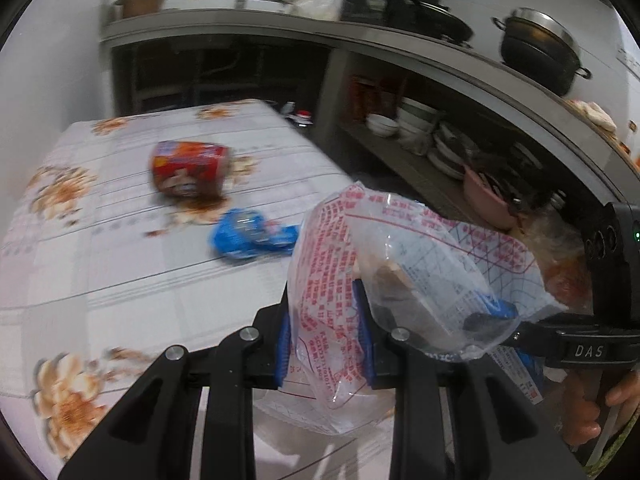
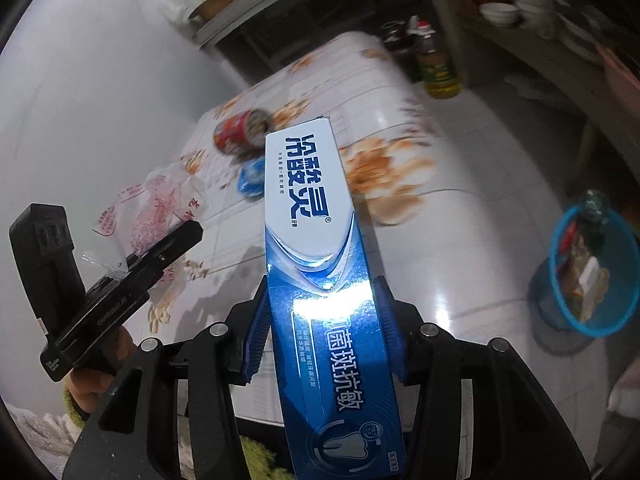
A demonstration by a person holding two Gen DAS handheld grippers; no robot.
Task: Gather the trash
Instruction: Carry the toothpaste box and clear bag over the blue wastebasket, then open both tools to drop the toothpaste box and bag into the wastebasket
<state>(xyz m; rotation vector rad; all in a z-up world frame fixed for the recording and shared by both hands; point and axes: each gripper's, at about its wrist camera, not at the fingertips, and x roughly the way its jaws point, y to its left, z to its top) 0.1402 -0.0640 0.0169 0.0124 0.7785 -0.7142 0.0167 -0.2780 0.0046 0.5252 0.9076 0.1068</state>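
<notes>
Floral table: left gripper pinches bag, right gripper box.

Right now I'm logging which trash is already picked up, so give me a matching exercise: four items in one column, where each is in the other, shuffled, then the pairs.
Items:
1. plastic bag
2. toothpaste box
3. red can
4. blue bin

Places:
A. lying on its side on the table
B. in the right gripper
C. on the floor beside the table
D. in the left gripper

Pairs: 1-D, 2-B, 3-A, 4-C
</notes>
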